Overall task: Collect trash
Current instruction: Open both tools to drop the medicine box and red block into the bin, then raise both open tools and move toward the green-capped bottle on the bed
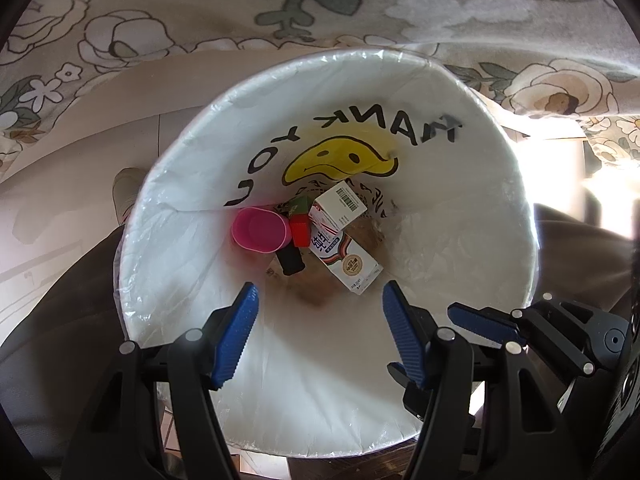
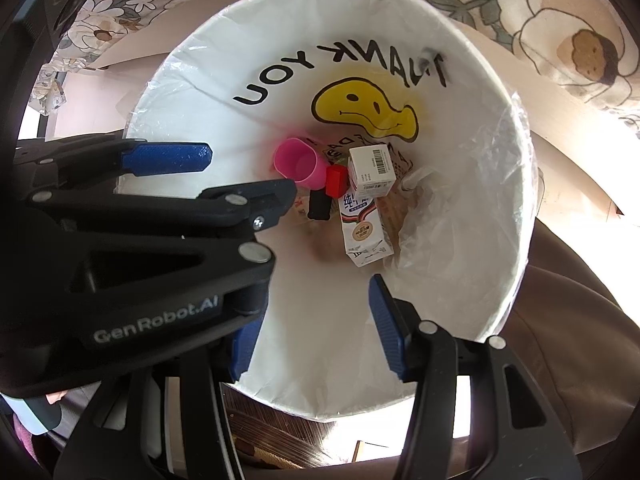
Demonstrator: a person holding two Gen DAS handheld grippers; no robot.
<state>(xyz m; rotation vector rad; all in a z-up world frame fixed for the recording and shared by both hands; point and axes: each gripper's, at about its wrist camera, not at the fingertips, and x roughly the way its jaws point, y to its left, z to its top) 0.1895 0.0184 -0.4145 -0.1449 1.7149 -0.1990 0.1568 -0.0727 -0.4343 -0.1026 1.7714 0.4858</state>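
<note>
A white bin [image 1: 472, 240] lined with a "THANK YOU" smiley bag [image 2: 368, 108] sits below both grippers. At its bottom lie a pink cup [image 1: 260, 232] [image 2: 298, 164], a red block [image 1: 300, 230] [image 2: 335, 180], a black object [image 1: 290, 264] [image 2: 319, 206], a milk carton [image 1: 348, 260] [image 2: 362, 228] and a white barcoded box [image 1: 340, 204] [image 2: 370, 174]. My left gripper [image 1: 320, 292] [image 2: 250, 172] hangs open over the bin with nothing between its fingers. My right gripper [image 2: 316, 288] is beside it, also open and holding nothing; its left finger is partly hidden by the left gripper.
Floral fabric [image 1: 320, 0] [image 2: 560, 20] drapes behind the bin. A brown leather seat [image 2: 580, 320] lies to the bin's right. A shoe [image 1: 124, 192] stands on the floor to the left of the bin.
</note>
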